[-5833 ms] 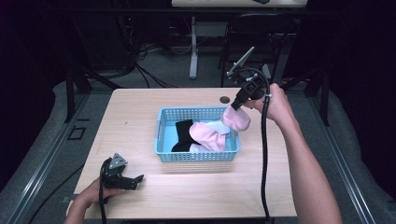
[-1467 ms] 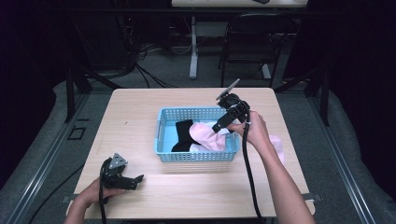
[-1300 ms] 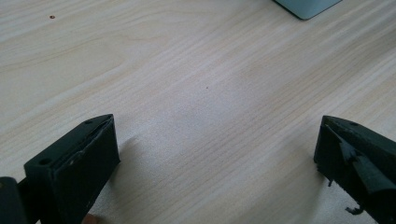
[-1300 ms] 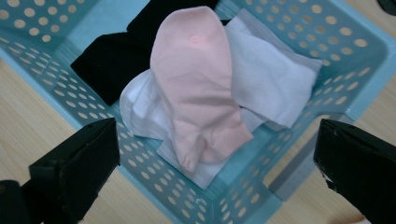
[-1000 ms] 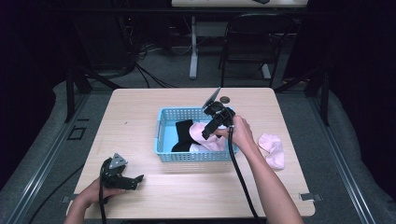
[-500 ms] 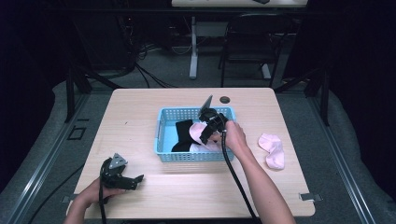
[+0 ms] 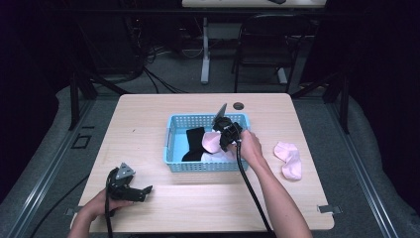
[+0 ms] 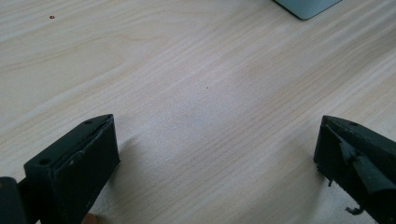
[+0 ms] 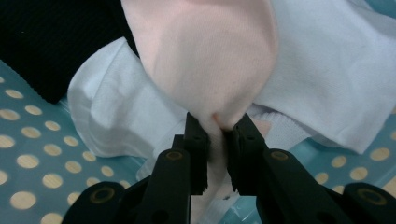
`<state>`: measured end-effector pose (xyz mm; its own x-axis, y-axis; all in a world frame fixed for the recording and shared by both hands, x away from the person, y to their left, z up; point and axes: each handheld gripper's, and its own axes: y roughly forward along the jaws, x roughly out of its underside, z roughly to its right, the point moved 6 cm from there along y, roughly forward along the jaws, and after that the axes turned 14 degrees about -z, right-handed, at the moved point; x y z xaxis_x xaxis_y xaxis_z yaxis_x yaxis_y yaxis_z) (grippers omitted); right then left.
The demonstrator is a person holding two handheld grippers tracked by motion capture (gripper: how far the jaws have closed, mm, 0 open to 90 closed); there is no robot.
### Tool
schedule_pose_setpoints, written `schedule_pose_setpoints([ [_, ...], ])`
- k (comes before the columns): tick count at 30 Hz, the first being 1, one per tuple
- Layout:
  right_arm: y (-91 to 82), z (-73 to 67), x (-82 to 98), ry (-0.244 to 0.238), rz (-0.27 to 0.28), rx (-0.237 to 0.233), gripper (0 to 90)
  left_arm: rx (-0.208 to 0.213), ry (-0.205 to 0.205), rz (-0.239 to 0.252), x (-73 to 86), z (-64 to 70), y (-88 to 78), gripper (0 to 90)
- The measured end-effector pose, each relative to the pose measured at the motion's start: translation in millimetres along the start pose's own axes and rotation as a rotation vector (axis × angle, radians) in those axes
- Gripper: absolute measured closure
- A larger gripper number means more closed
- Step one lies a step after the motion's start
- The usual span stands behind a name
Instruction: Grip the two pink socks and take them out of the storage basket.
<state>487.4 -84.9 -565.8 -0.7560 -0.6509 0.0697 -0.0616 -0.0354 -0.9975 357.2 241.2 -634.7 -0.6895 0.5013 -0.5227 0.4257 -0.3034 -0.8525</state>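
The right claw [image 9: 215,140] is inside the blue basket [image 7: 171,144], jaws pressed together on a fold of the pink sock [image 9: 205,60]. Earlier frames are on hand, so note that the jaws have just been closing, with that fold between them. In the right gripper view the sock bulges directly ahead of the pads [image 9: 198,149], which pinch its bunched lower edge.

Handling, as judged from the pictures:
- Soft, limp knit; it will drape and hang from the pinch point rather than hold shape
- Light; a narrow pinch should carry it
- Not fragile and not slippery, though a thin fold may slide out if snagged on neighbouring cloth
- Best hold: a doubled fold or the cuff edge, clear of the white sock [image 9: 327,79] lying just behind and to either side of the claw, so that one item lifts alone

The left claw [image 8: 215,158] rests with jaws spread wide over bare table [image 8: 196,70], nothing between them, well apart from the basket.

Count:
- Pink socks: two, one pinched in the basket, the second pink sock [image 7: 289,159] on the table well to the right of the right claw
- Black sock [image 7: 194,144]: one visible, beyond the pinched sock to the left
- White socks: at least one; more cannot be told
- Baskets: one
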Motion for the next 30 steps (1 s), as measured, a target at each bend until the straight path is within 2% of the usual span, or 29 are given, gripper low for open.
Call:
schedule_pose_setpoints([
  [9,-18.5,3.6,6.7,0.003,0.026,-0.032,80.0,0.000,0.000,0.000,0.0,0.0,0.0,0.0],
  [10,-23.8,4.9,8.4,0.015,0.048,-0.048,80.0,0.000,0.000,0.000,0.0,0.0,0.0,0.0],
  [17,-43.2,10.9,17.3,0.003,0.050,-0.083,80.2,0.000,0.000,0.000,0.0,0.0,0.0,0.0],
  [19,-48.7,11.5,19.6,0.000,0.063,-0.090,80.2,0.000,-0.001,0.000,0.0,0.1,0.0,0.0],
  [20,-54.7,10.5,21.5,0.007,0.088,-0.104,80.3,0.000,0.000,0.000,0.0,0.0,0.0,0.0],
  [23,-62.2,11.4,24.3,-0.010,0.086,-0.099,80.3,0.000,0.000,0.000,0.0,0.0,0.0,0.0],
  [24,-69.8,11.5,26.6,-0.016,0.091,-0.099,80.3,0.000,0.000,0.000,0.0,0.0,0.0,0.0],
  [30,-87.7,12.3,32.0,-0.019,0.114,-0.094,80.3,0.000,-0.001,0.000,0.0,0.0,0.0,0.0],
])
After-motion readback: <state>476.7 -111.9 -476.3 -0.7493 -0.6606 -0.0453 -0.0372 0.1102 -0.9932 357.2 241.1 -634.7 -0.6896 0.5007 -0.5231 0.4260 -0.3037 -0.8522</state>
